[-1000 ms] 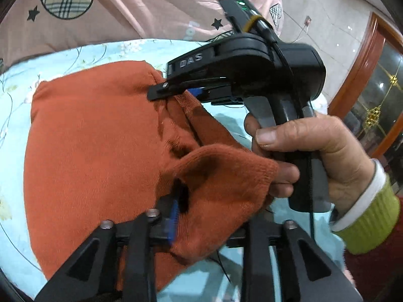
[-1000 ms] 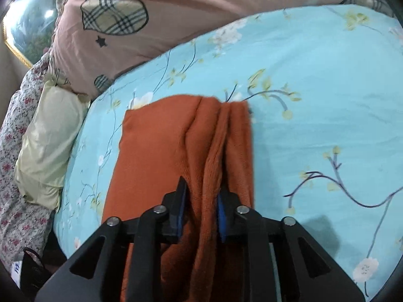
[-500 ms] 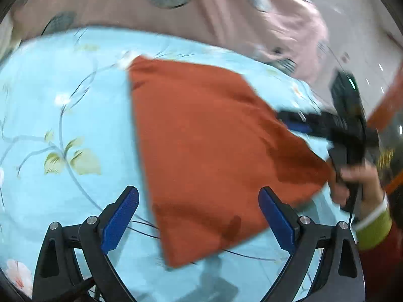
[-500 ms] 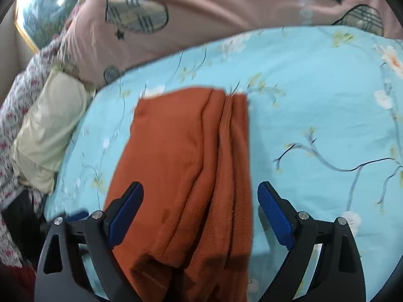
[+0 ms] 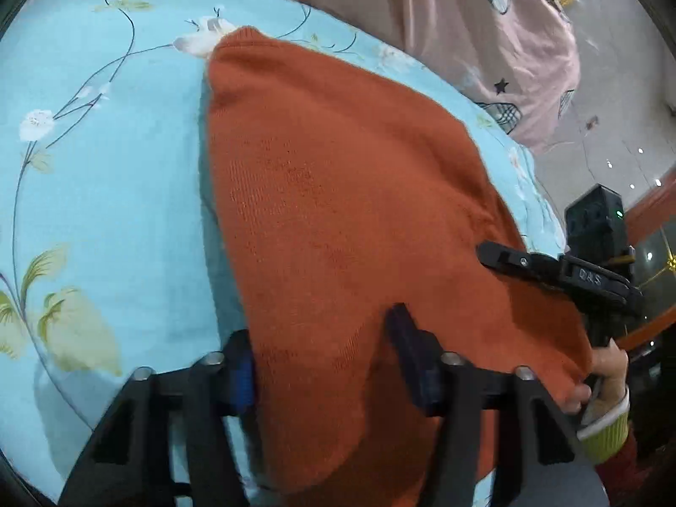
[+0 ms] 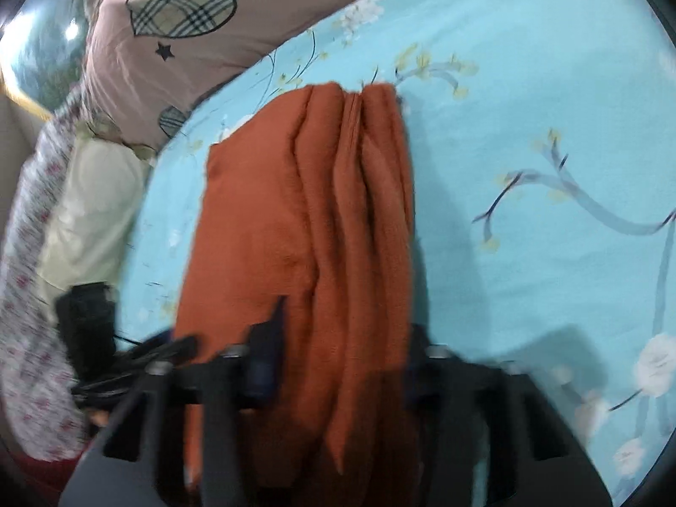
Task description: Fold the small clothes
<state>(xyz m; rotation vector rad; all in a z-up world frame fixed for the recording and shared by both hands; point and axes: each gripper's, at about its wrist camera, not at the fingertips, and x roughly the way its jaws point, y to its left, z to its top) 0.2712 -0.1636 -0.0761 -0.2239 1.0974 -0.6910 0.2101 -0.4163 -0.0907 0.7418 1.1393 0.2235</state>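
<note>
Rust-orange knitwear, the folded garment (image 5: pixel 338 219), is laid on the blue floral bedsheet (image 5: pixel 105 169) near the pink quilt (image 6: pixel 203 55) at its far edge. Its near end is straddled by the left gripper (image 5: pixel 325 363), whose jaws have just been closing. The right gripper (image 6: pixel 342 363), likewise closing, appears to pinch the bunched folds, though blur obscures contact.

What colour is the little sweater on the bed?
The sweater is rusty orange all over, with no pattern. The left wrist view shows it best.
</note>
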